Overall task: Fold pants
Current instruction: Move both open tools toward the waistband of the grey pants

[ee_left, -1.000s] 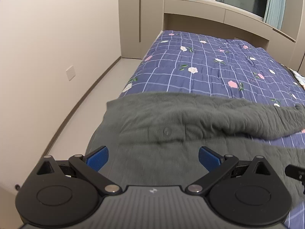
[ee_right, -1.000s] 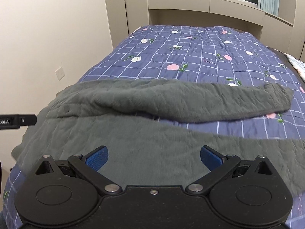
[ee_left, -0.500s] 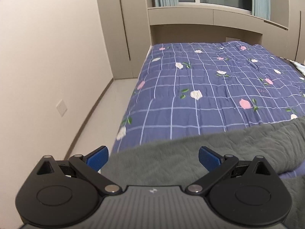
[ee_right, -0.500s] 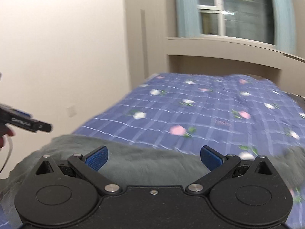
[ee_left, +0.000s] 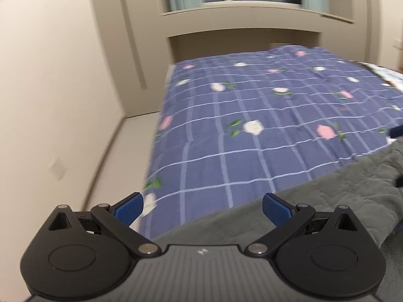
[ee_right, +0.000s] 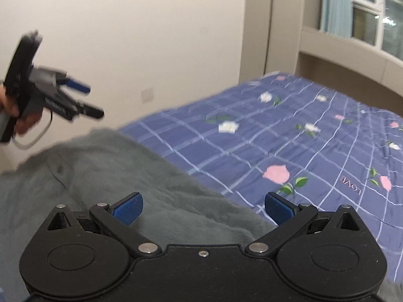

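The grey pants (ee_right: 105, 176) are lying across the near end of the bed's quilt (ee_right: 289, 136), unfolded. Both tools — left gripper (ee_left: 202, 205) and right gripper (ee_right: 203, 205) — are hovering spread, holding nothing; best lowering together onto one edge before pinching.

The grey fleecy pants (ee_right: 156, 183) lie rumpled on the bed. They spread just below and ahead of both open tongs.

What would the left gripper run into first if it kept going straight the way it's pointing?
Probably the blue checked quilt, just past the gray pants' edge. The open left gripper holds nothing. Depth is unclear through the blur.
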### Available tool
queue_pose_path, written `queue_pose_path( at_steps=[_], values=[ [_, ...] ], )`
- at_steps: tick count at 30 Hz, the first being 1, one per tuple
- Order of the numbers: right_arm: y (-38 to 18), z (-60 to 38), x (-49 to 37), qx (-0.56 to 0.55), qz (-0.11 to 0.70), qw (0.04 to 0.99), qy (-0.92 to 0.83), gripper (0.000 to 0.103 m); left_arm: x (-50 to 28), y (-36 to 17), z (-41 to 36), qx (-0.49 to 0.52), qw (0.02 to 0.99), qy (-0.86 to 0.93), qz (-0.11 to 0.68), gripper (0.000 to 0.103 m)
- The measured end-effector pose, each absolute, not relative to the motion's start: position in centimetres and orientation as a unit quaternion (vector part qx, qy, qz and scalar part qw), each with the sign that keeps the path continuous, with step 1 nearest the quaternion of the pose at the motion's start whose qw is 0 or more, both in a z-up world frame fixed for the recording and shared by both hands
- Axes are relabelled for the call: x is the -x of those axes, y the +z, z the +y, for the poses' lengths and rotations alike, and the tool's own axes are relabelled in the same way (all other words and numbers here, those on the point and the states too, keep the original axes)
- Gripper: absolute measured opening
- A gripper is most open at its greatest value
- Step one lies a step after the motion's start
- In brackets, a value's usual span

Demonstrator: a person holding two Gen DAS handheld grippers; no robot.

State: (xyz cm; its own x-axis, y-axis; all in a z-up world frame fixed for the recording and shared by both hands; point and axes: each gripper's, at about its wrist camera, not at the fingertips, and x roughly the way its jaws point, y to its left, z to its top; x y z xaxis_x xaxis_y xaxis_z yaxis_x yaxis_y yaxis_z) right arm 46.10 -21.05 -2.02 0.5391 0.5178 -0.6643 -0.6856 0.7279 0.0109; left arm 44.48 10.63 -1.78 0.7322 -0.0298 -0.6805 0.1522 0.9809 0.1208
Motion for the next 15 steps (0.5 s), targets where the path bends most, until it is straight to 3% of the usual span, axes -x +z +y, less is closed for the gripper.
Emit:
queue_pose_path(
  at_steps=[9, 15],
  values=[
    [-5.8, -22.8, -51.3, 0.155, 0.41, 0.832, 0.34, 0.102, -49.4, -4.9, 10.5, -0.083, 0.881, -0.207, 0.418, 0.103],
    [-6.5, -25.5, -54.0, 0.13, 0.456, 0.817, 0.328, 0.096, -52.0, -7.0, 9.1, -0.119, 0.847, -0.233, 0.464, 0.102]
  ],
)
